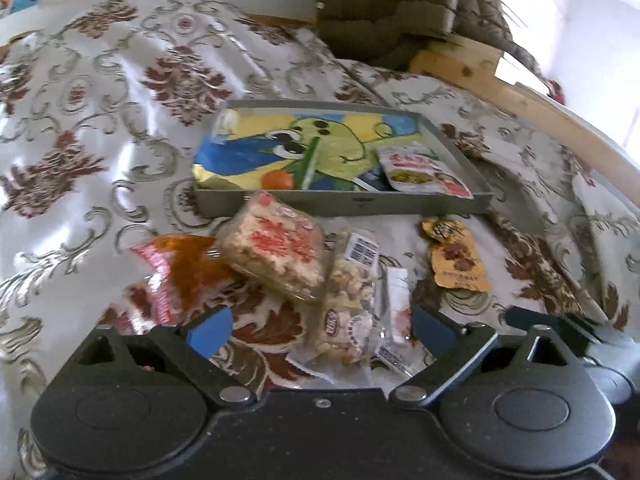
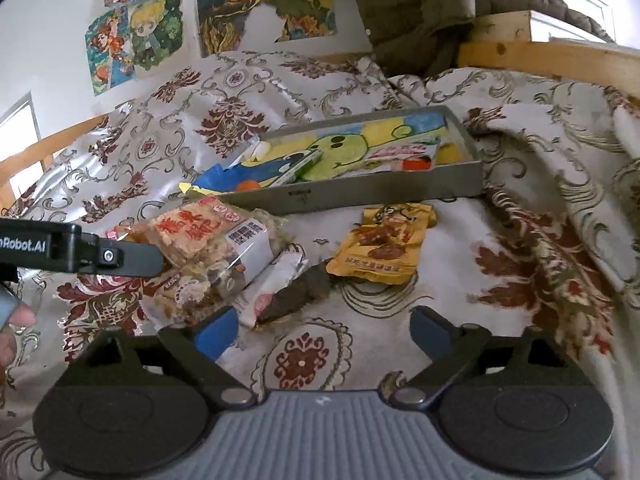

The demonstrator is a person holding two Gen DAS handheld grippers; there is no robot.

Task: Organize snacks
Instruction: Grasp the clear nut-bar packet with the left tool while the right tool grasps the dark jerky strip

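Observation:
A grey tray (image 1: 344, 203) (image 2: 360, 196) with a cartoon liner sits on the patterned cloth and holds a white-red pouch (image 1: 424, 172) (image 2: 404, 154). In front of it lies a heap of snacks: a rice-cracker pack (image 1: 276, 252) (image 2: 188, 232), an orange-red bag (image 1: 176, 276), a clear nut bag (image 1: 352, 304) (image 2: 224, 276), a thin white sachet (image 2: 276, 284) and a yellow jerky pack (image 1: 456, 264) (image 2: 384, 244). My left gripper (image 1: 322, 330) is open just above the nut bag. My right gripper (image 2: 324, 328) is open and empty over bare cloth. The left gripper also shows at the left edge of the right wrist view (image 2: 80, 250).
A floral cloth (image 1: 100, 120) covers the surface and bunches up at the right (image 2: 560, 220). A wooden frame (image 1: 520, 96) and a quilted brown jacket (image 1: 400, 8) stand behind. Posters hang on the wall (image 2: 136, 40).

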